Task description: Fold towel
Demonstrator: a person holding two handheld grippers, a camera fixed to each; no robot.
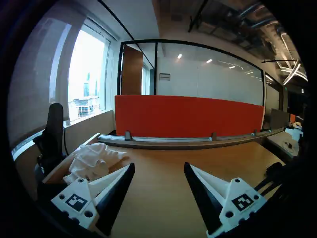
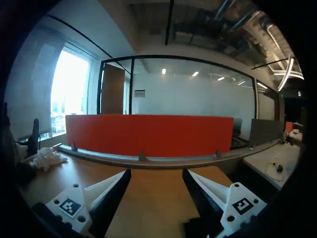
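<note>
On the wooden desk [image 1: 166,194], far-left corner, the white towel [image 1: 93,160] lies crumpled in a heap, not folded. Your left gripper [image 1: 158,164] is spread wide with nothing between its fingers, held over bare wood. In the left gripper view the towel sits just past the left fingertip; contact there is hard to tell. Your right gripper [image 2: 156,171] is spread wide too and empty, also over the desk. In the right gripper view the towel is well off to the left near the desk edge. An orange divider panel [image 1: 186,117] stands along the desk's back edge, with a glass wall [image 1: 206,75] behind it. A black chair [image 1: 53,135] stands left of the desk under the window [image 1: 85,79].
</note>
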